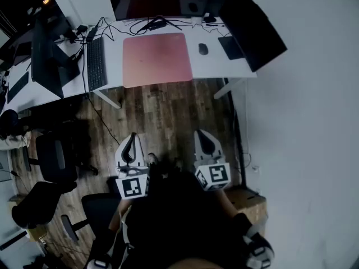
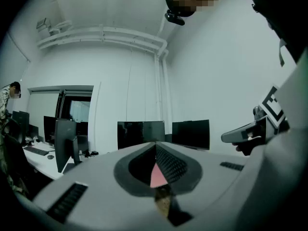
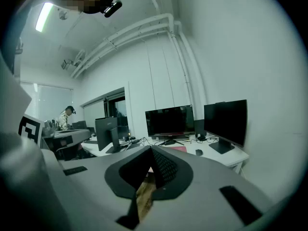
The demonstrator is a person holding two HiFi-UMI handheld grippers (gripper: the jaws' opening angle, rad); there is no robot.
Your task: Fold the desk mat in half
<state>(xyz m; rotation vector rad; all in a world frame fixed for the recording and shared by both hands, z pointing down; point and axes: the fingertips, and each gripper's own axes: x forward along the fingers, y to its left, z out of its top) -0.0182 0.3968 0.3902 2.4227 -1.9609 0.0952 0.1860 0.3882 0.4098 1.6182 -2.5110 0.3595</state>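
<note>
The pink desk mat (image 1: 157,59) lies flat and unfolded on the white desk (image 1: 210,66) at the far side of the room. Both grippers hover over the wooden floor, well short of the desk. My left gripper (image 1: 133,136) is shut with nothing in it. My right gripper (image 1: 201,133) is shut and empty as well. In the left gripper view the closed jaws (image 2: 155,144) point level at the desk, and a sliver of the pink mat (image 2: 158,177) shows through their gap. The right gripper view has its shut jaws (image 3: 151,148) below a strip of the mat (image 3: 177,148).
A keyboard (image 1: 96,63) lies left of the mat and a mouse (image 1: 203,49) to its right. Dark monitors (image 1: 252,27) stand at the desk's back and right. Office chairs (image 1: 53,158) stand at the left. A person (image 3: 65,117) works at a far desk.
</note>
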